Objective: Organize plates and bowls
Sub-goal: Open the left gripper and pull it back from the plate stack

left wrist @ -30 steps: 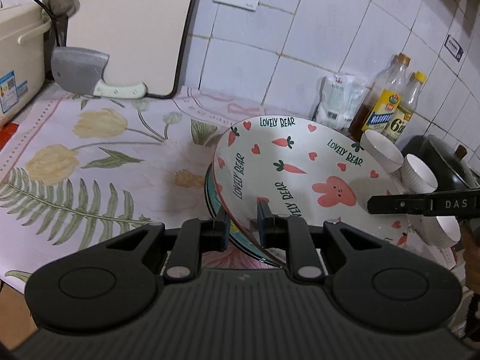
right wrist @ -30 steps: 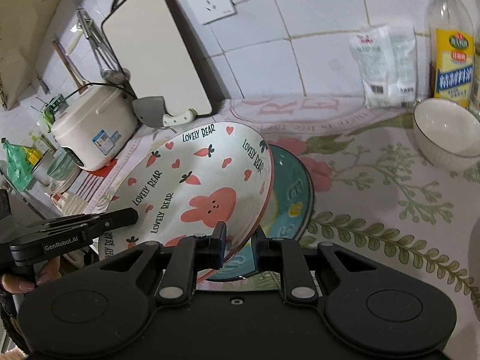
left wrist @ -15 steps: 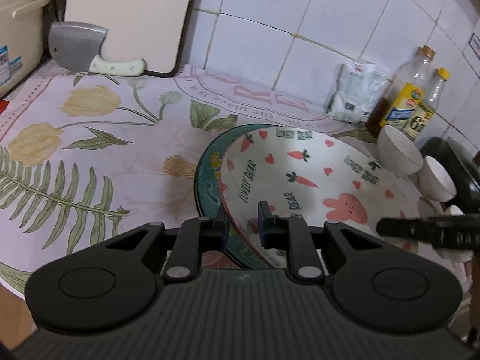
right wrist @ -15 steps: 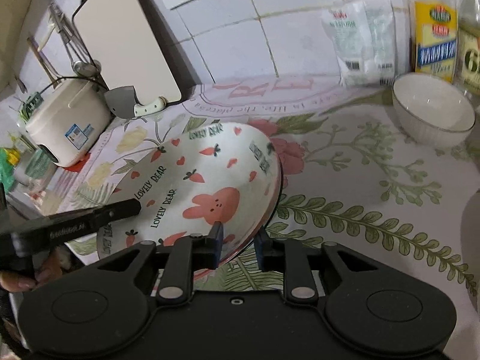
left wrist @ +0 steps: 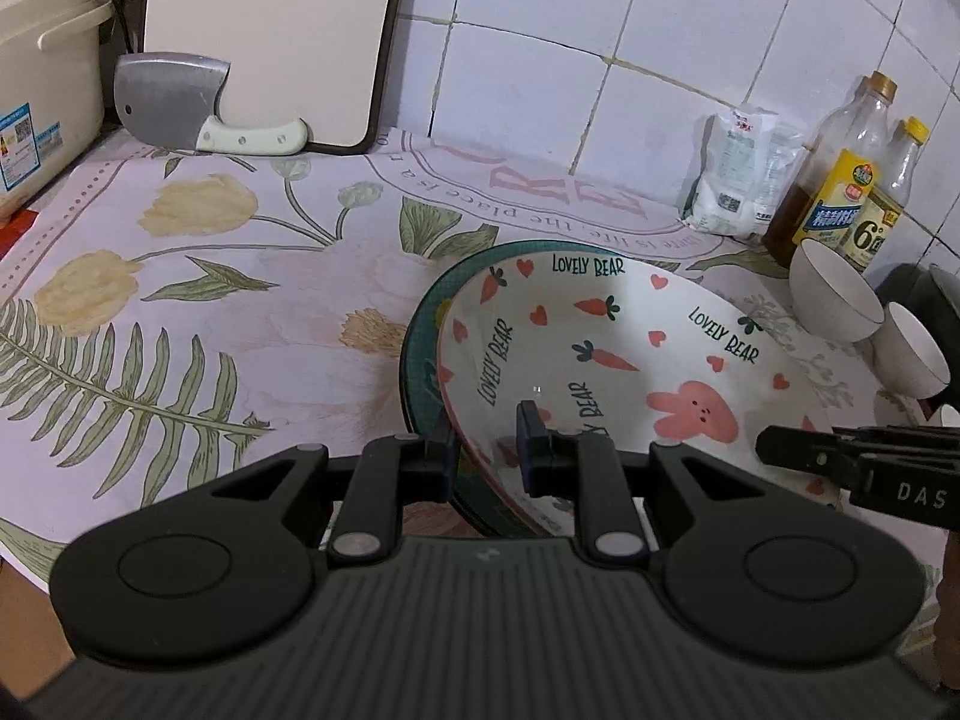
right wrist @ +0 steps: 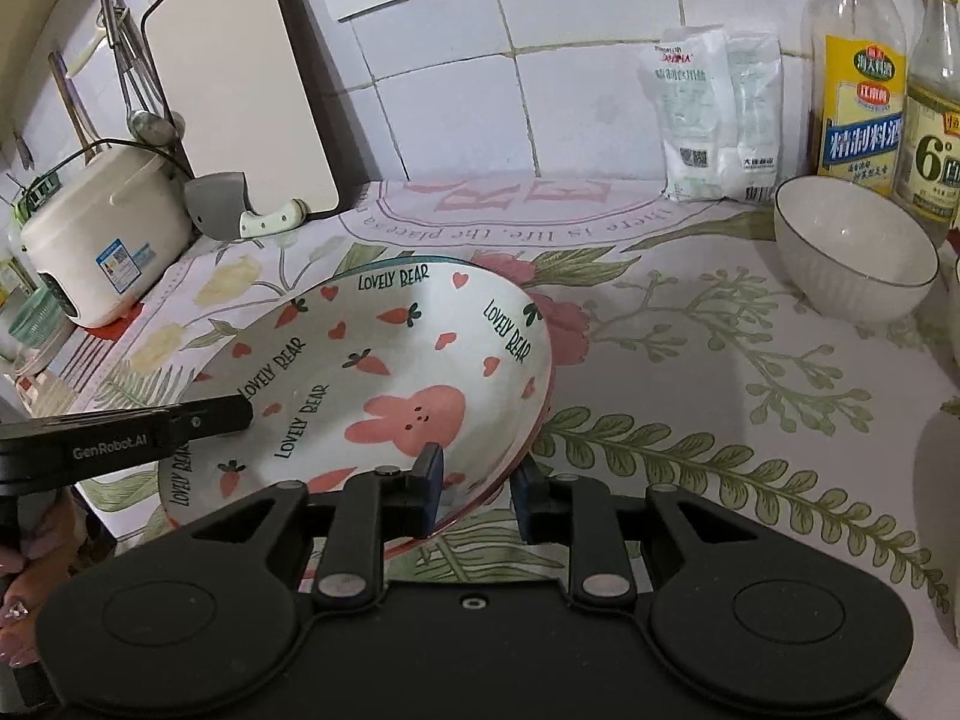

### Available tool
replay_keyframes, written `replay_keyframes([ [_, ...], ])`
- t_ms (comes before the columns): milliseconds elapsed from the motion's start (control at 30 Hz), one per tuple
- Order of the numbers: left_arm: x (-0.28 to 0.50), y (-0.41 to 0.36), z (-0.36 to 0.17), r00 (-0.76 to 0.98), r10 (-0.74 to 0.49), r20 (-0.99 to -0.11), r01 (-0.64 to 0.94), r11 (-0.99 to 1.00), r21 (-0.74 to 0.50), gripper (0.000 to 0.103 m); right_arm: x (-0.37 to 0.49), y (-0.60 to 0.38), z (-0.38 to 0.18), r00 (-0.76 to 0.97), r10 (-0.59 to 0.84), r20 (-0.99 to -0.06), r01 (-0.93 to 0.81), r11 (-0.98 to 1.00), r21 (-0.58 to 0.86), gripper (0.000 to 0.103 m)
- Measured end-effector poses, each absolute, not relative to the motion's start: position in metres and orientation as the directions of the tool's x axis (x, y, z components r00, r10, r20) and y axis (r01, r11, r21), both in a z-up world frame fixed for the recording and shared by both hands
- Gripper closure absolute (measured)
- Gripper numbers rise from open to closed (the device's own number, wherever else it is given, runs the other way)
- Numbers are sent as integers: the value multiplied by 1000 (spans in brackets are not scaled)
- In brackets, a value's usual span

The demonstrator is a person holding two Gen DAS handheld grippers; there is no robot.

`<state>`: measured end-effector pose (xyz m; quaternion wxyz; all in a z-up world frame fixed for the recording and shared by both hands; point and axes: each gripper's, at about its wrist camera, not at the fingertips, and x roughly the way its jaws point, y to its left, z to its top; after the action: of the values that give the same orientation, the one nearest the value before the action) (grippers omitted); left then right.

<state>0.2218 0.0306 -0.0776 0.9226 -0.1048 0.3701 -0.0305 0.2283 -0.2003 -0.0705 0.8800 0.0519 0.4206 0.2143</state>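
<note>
- Rabbit plate (left wrist: 624, 360): white, printed with carrots, hearts, a pink rabbit and the words "LOVELY BEAR". It lies over the green plate on the flowered cloth, gripped at two opposite rim points. Whether it rests fully on the plate below or hangs just above it cannot be told.
- Green plate (left wrist: 420, 330): dark teal, directly under the rabbit plate, only its left and far rim showing as a crescent in the left wrist view; a thin sliver of it shows in the right wrist view.
- Left gripper (left wrist: 489, 450): clamped on the near rim of the rabbit plate, one finger outside the rim, the other inside on the printed face.
- Right gripper (right wrist: 477, 480): clamped on the opposite rim of the same plate, one finger on the printed face, the other beneath the edge.
- White bowl (right wrist: 855, 249): upright on the cloth, well to the right of the plates, just in front of the bottles.
- Second white bowl (left wrist: 915, 354): just beside the first.
- Flowered cloth (left wrist: 180, 300): covers the counter.
- Two bottles (right wrist: 858, 72): against the tiled wall, yellow labels.
- White packet (right wrist: 717, 114): leaning on the wall, left of the bottles.
- Cleaver (left wrist: 180, 102): propped against the cutting board (left wrist: 270, 30).
- Rice cooker (right wrist: 102, 240): far left, on the counter.
</note>
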Motion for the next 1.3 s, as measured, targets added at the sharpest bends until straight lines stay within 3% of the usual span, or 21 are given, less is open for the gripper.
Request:
replay_keyframes([
  [367,228,3,-79,747,19,-665,-64,997,-43,70,215,-195,-84,668,388,-635,-317,920,230,72],
  [500,225,-10,-79,753,110,-648,-83,994,72,66,213,-195,-84,679,390,-621,-317,920,231,72],
  [600,222,-22,-75,784,229,-577,-119,968,222,59,208,-193,-84,697,376,-610,-319,925,206,79],
  [967,201,-8,-48,756,56,-652,-19,998,63,56,182,-206,-56,717,425,-552,-394,901,182,79],
  [1133,174,-17,-28,777,3,-630,35,998,48,50,154,-226,-30,709,461,-534,-454,878,155,59],
  [1300,145,-33,-12,800,-7,-600,82,992,98,45,127,-253,-12,725,443,-528,-463,880,103,49],
])
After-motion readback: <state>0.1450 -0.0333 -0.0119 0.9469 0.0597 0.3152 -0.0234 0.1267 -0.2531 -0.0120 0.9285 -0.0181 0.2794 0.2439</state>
